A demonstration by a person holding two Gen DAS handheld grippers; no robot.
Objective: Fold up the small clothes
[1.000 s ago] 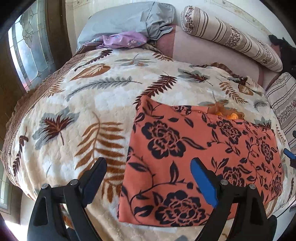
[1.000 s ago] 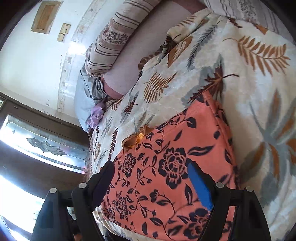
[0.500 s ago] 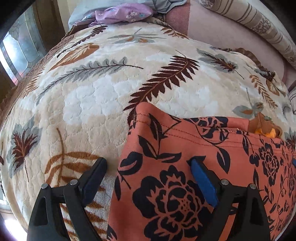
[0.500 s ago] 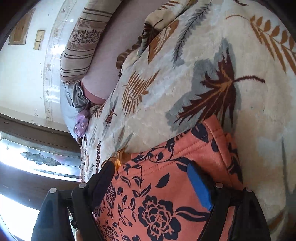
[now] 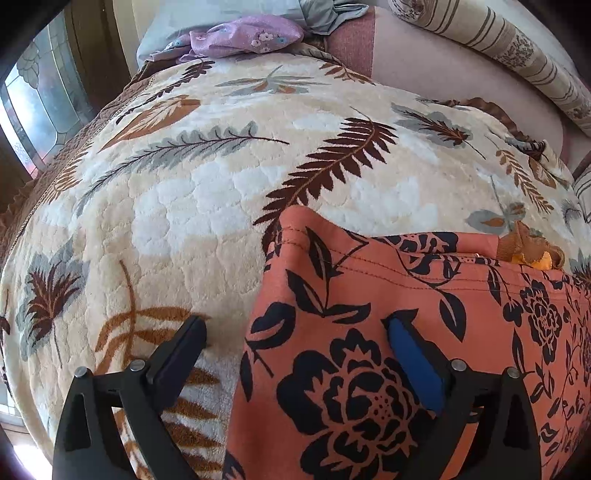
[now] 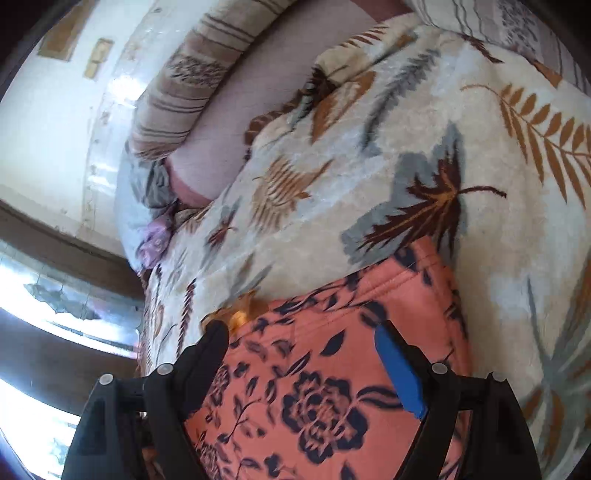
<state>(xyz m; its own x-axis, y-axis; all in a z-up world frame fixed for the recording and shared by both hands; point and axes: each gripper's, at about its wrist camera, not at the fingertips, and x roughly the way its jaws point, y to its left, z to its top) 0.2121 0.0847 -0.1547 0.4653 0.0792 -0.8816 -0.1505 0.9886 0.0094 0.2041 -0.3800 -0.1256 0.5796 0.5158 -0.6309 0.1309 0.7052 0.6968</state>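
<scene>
An orange cloth with a dark flower print (image 5: 388, 295) lies flat on the leaf-patterned blanket (image 5: 203, 203). My left gripper (image 5: 293, 323) hovers low over the cloth's far left corner. Its jaws are opening: the black finger is over the blanket, the blue-padded finger (image 5: 413, 362) is over the cloth, and the cloth's left edge lies between them ungripped. In the right wrist view, my right gripper (image 6: 299, 328) stands open over the same orange cloth (image 6: 332, 369) near its far right corner. A gathered yellow-brown bit (image 5: 528, 251) pokes out along the far hem.
A purple flowered garment (image 5: 243, 35) lies at the head of the bed against a grey pillow (image 5: 221, 11). A striped bolster (image 5: 498, 40) runs along the back right. A stained-glass window (image 5: 40, 99) stands at the left, past the bed's edge.
Both grippers have moved forward over the cloth toward its far hem. The left one also sank closer to the bed, then held still. The right view is now slightly blurred.
</scene>
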